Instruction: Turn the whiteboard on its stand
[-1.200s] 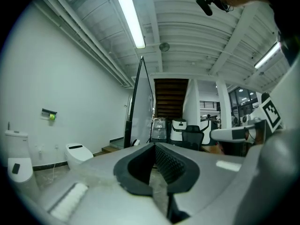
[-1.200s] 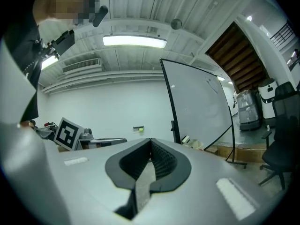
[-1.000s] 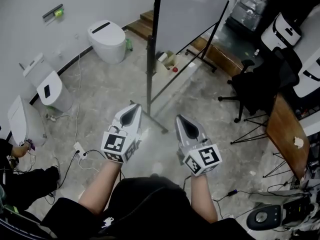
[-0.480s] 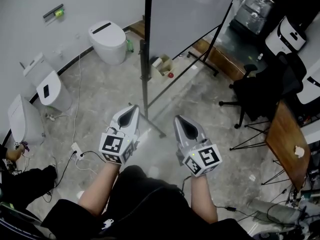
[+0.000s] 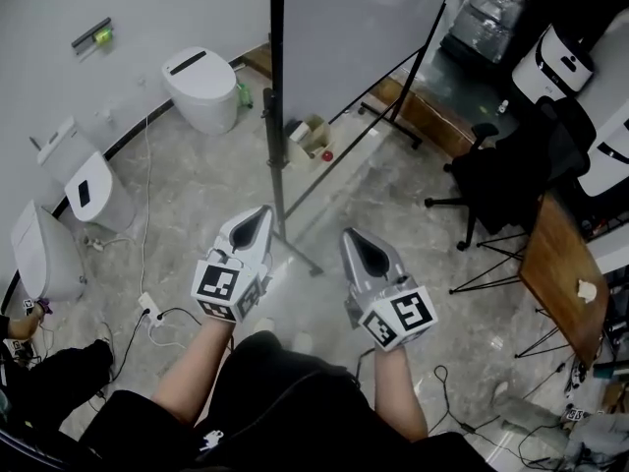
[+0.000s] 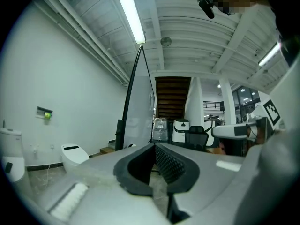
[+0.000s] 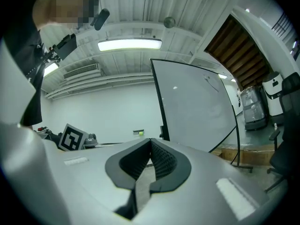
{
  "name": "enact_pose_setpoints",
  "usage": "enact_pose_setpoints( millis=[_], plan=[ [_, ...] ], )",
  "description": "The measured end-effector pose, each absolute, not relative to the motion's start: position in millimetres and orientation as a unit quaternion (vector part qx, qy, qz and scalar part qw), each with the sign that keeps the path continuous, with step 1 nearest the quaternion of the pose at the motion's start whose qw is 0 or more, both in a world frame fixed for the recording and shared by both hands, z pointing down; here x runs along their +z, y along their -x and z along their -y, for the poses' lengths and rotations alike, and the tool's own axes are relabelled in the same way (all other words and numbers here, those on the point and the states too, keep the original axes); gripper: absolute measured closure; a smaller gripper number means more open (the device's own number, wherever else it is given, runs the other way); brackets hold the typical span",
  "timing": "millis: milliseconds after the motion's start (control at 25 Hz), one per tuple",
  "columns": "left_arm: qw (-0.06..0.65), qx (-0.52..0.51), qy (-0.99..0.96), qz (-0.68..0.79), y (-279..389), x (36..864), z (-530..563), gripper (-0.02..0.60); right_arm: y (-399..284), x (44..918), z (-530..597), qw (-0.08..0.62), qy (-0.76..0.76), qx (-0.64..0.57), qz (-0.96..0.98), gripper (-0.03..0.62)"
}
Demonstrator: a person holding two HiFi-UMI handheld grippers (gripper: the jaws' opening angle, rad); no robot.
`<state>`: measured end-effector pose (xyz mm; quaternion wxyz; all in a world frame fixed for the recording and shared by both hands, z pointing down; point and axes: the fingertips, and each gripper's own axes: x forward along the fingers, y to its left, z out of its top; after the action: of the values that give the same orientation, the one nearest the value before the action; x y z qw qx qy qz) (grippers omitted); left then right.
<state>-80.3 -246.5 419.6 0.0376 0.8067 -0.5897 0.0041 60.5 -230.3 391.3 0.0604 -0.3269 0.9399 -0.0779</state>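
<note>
The whiteboard (image 5: 354, 28) is seen upright on its black stand (image 5: 268, 155), straight ahead of both grippers and well apart from them. A foot of the stand reaches the marble floor (image 5: 197, 175) between the two grippers. In the right gripper view the whiteboard (image 7: 197, 107) is shown nearly face-on; faint marks are seen on its surface but are too small to be read. In the left gripper view it (image 6: 140, 114) is seen at a narrow angle.

The left gripper (image 5: 263, 212) is held level with its jaws pressed together and nothing between them (image 6: 153, 145). The right gripper (image 5: 351, 234) is likewise clenched on nothing (image 7: 151, 140). Black-and-white square markers are carried on the cube of each gripper; no lettering can be read there.

White toilets (image 5: 201, 87) are lined along the wall at the left. A black office chair (image 5: 501, 180) and a wooden table (image 5: 560, 273) stand at the right.
</note>
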Motion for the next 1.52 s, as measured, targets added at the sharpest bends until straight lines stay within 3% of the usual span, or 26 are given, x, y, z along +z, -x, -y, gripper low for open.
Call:
enact_pose_setpoints(
  millis=[280,520,1160,1520],
  plan=[
    [0.028,0.008,-0.814,0.580,101.9,411.2,290.0,0.576,-58.0,381.1,252.7,0.073,0.372,-0.073,-0.922,0.586],
    [0.016,0.017,-0.820,0.573,123.4,407.9,342.9,0.528,-30.3,377.5,263.4,0.081,0.381,-0.076,-0.918,0.586],
    [0.012,0.057,-0.806,0.588,154.1,426.7,465.2,0.282,0.0,374.4,293.7,0.068,0.413,-0.067,-0.906,0.586],
    [0.005,0.073,-0.811,0.580,158.4,436.1,506.0,0.262,-15.4,382.4,297.1,0.060,0.454,-0.069,-0.886,0.586]
  ],
)
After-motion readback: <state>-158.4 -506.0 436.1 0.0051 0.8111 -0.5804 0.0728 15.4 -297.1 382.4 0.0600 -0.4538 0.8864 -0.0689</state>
